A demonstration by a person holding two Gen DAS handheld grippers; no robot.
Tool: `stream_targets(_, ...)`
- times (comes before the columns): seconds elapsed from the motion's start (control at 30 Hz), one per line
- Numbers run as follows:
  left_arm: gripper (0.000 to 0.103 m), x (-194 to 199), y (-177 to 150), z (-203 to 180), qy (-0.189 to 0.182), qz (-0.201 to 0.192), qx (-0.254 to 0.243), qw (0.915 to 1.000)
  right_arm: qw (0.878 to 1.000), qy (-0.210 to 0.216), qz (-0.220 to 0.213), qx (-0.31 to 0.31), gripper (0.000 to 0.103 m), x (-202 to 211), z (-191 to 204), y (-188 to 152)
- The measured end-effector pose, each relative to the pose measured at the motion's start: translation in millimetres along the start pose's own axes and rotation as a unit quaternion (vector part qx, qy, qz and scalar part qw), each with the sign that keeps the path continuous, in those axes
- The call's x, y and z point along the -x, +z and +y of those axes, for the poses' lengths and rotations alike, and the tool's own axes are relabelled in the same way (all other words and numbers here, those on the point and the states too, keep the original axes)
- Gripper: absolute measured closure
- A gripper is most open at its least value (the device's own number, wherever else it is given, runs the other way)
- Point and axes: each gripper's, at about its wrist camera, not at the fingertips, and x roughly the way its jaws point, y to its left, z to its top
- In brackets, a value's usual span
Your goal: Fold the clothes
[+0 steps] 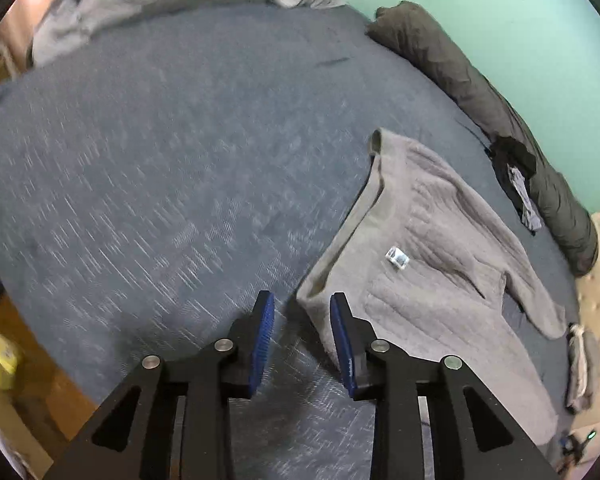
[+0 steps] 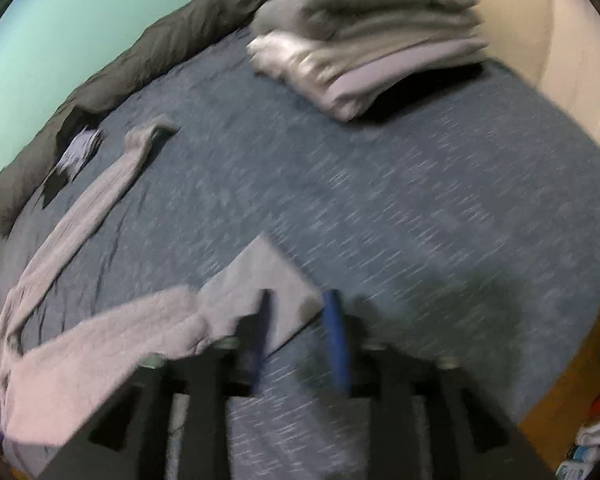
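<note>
A grey sweater point(image 1: 432, 264) lies spread flat on the blue bed point(image 1: 160, 160), a white tag point(image 1: 397, 258) showing at its middle. The left gripper point(image 1: 302, 312) hangs over the sweater's near corner, jaws spread and empty, just apart from the cloth. The right gripper point(image 2: 298, 308), blurred, stands spread above the sweater's point(image 2: 112, 344) other corner, pinching nothing. A stack of folded clothes point(image 2: 364, 36) sits far right; a dark roll point(image 1: 480, 92) lines the green wall.

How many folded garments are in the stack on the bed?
4 layers at least show in the stack at the far right of the bed: grey on top, pale ones under it, a dark one at the bottom. Blur may hide more.
</note>
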Motion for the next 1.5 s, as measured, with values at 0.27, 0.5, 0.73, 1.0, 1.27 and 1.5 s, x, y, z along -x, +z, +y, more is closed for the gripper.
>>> stream_targets(0.27,0.052,28.8,18.2,-70.5,-0.037,-0.04,-0.045,0.9975,0.999,0.029,-0.017,0.007,0.048,8.4,31.3,25.7)
stream_targets(0.5,0.048,2.5,24.7,-168.9,-0.09,-0.058,-0.053,0.9928,0.996,0.076,0.0,0.041,0.043,-18.1,103.0,46.2)
stream_targets(0.73,0.046,-76.0,-5.4,-257.5,-0.132,-0.04,-0.064,0.9883,0.992,0.089,0.014,0.083,0.041,-59.9,159.9,72.2)
stream_targets(1.0,0.046,-155.8,-52.7,-328.4,-0.148,-0.017,-0.096,0.9841,0.989,0.106,0.019,0.101,0.038,-117.3,202.3,108.0)
stream_targets(1.27,0.046,-197.2,-80.1,-358.4,-0.148,0.011,-0.155,0.9768,0.989,0.123,0.02,0.081,0.033,-176.1,221.6,147.9)
stream_targets(1.5,0.045,-210.8,-89.8,-368.1,-0.149,0.013,-0.175,0.973,0.992,0.113,0.014,0.055,0.033,-219.4,228.7,176.6)
